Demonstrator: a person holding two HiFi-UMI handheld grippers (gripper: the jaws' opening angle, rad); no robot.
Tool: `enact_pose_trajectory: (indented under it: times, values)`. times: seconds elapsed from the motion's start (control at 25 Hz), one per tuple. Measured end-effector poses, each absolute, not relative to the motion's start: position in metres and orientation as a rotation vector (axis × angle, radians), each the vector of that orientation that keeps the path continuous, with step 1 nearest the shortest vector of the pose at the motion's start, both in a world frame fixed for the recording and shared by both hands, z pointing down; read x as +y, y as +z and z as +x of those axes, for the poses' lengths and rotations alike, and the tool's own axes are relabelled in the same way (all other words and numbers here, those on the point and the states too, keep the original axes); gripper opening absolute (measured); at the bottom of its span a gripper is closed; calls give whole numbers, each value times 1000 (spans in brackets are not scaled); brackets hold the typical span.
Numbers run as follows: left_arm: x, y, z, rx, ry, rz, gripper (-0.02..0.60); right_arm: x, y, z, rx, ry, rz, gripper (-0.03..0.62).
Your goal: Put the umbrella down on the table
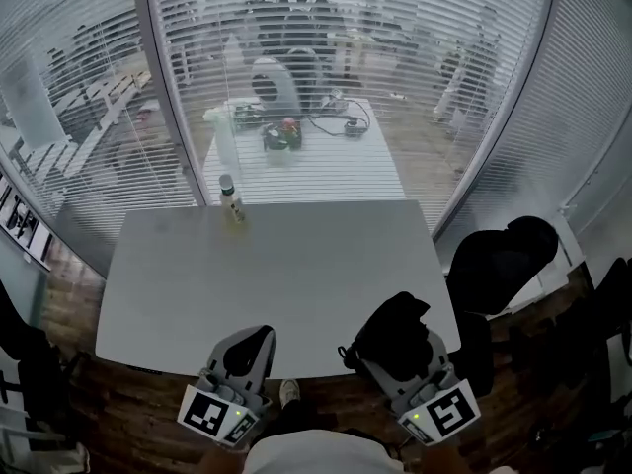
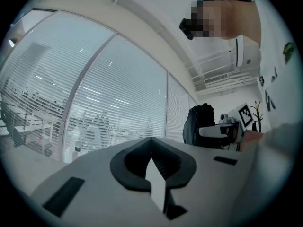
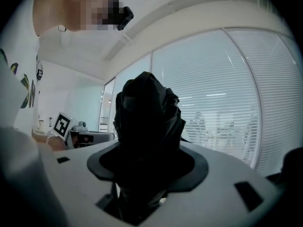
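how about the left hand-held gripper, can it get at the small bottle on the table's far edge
Probably yes: the left hand-held gripper holds nothing, and only bare table lies between it and the small bottle, though it's a long stretch across.

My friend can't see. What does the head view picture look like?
Seen from above, the right claw grips a black folded umbrella at the near edge of a grey table, beside the empty left claw. A small bottle stands at the table's far edge, in front of window blinds.
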State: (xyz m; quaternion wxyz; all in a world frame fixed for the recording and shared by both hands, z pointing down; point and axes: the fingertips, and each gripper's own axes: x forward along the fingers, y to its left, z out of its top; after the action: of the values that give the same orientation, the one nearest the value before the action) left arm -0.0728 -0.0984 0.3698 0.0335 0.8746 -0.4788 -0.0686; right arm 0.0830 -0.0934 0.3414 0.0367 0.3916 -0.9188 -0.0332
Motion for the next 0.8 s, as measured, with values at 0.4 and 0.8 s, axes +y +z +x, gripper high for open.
enact_pose_trajectory:
  times: [0.4,0.8]
  values:
    - [-194,375,-131,-1421,-212,2708,12,-189,346,22,-2790,-115,1234,258]
    - [-230,379,-143,-1384,-208,2726,12,-220,347,4,-2785,-124,1243,258]
